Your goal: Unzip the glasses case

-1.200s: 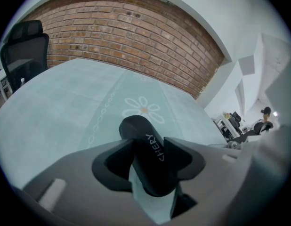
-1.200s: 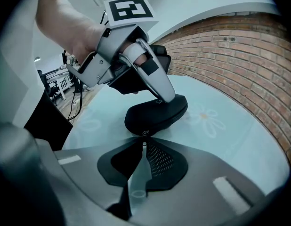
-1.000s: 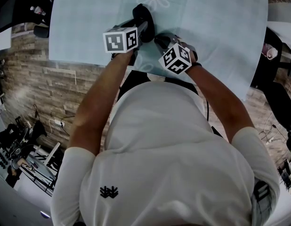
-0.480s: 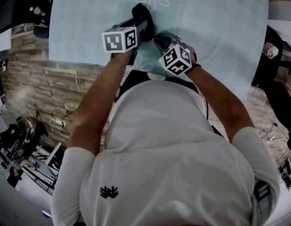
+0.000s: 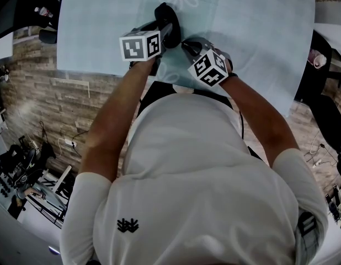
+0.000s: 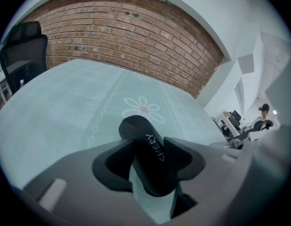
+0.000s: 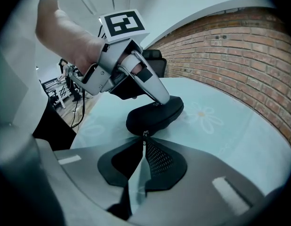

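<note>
A wide table (image 5: 259, 26) covered in a pale blue-green cloth printed with a white daisy (image 6: 143, 109) and a chain of small loops. A red brick wall (image 6: 136, 36) runs behind the table's far edge. A black mesh office chair (image 6: 23, 46) stands at the table's far left corner. Below the table's near edge lies a grey-brown stone-pattern floor (image 5: 32, 93) with loose cables (image 5: 65, 143).

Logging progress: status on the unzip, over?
Left gripper shut on black oval glasses case. Right gripper shut on its small metal zipper pull. Nothing blocking.
</note>
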